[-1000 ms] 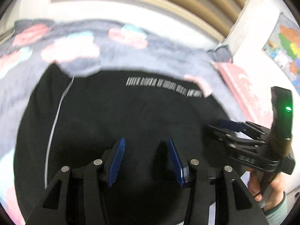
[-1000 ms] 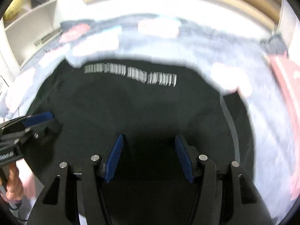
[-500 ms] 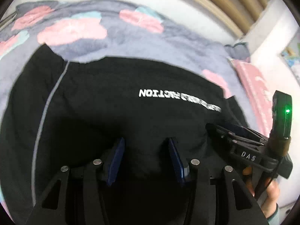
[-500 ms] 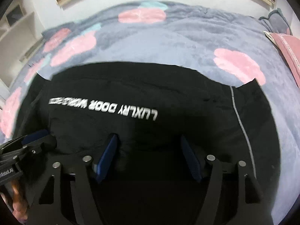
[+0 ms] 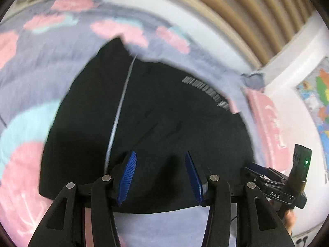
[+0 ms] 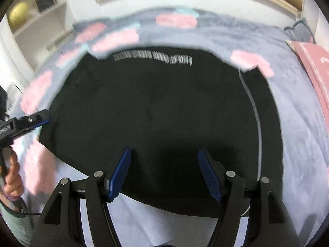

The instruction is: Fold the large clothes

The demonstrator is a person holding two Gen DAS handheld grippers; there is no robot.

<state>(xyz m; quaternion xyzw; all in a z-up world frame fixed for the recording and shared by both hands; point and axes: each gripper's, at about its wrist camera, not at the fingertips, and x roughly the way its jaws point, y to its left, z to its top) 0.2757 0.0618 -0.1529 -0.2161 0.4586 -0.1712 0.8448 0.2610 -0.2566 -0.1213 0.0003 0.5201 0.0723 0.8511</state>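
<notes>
Black garment (image 6: 156, 111) is laid flat on the flowered blanket (image 6: 298, 123), printed white lettering (image 6: 153, 57) at its far edge, a pale stripe (image 6: 257, 119) running near-to-far along its right side. The long axis is read as running left-right across both views, though blur makes this a judgement.

Right tongs (image 6: 164, 170): jaws stand apart and have just been opening; nothing is pinched, only cloth seen below the blue pads (image 6: 121, 173). They hang over the near hem, slightly right of centre.

Left tongs (image 5: 160, 175): jaws parted about halfway, no cloth clamped between them. They sit over the near hem at the left corner region, beside the other stripe (image 5: 119, 115).

Key relation: the near hem lies directly under both sets of tongs, with bare blanket just nearer than it. Left is closer to the left corner, right to the right side; each hem end is best taken by its own hand. A fold away toward the lettering is the likely next step.
</notes>
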